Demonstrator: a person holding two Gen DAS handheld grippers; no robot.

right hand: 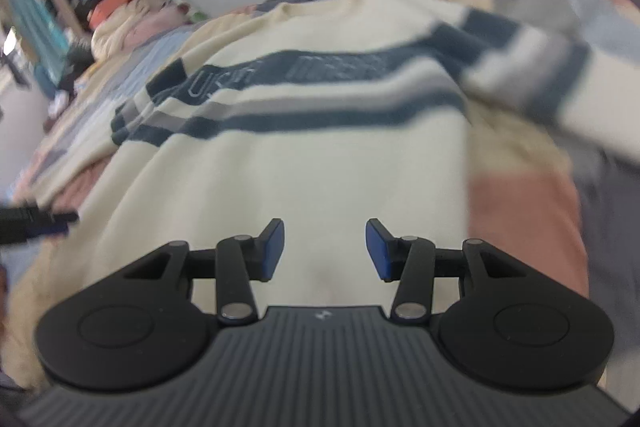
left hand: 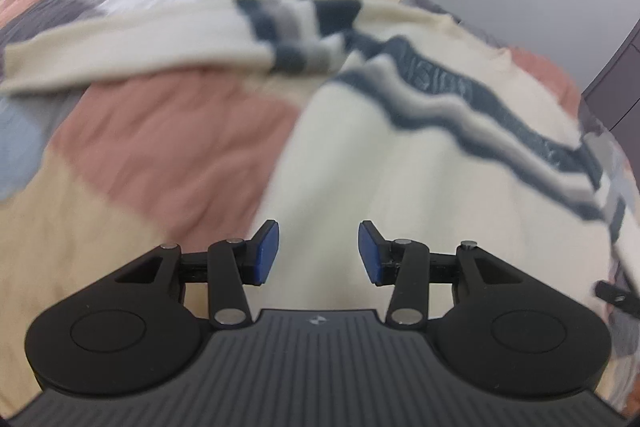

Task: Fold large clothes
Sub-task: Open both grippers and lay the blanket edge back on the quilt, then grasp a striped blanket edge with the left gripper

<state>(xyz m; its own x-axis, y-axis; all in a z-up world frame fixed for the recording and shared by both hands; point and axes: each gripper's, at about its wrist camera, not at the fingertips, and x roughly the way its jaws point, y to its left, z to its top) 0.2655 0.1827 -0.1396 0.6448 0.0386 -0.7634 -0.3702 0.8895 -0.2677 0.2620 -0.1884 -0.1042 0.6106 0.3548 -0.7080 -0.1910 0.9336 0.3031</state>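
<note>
Both the left gripper (left hand: 319, 253) and right gripper (right hand: 326, 251) hang spread and empty over the sweater (right hand: 304, 163) (sleeves splayed across the bed (left hand: 168, 147)); next, pinch a sleeve

Cream sweater (right hand: 304, 167) with navy and grey chest stripes, spread front-up on patchwork bed quilt (left hand: 180, 155), both sleeves out sideways, collar at far end.
</note>
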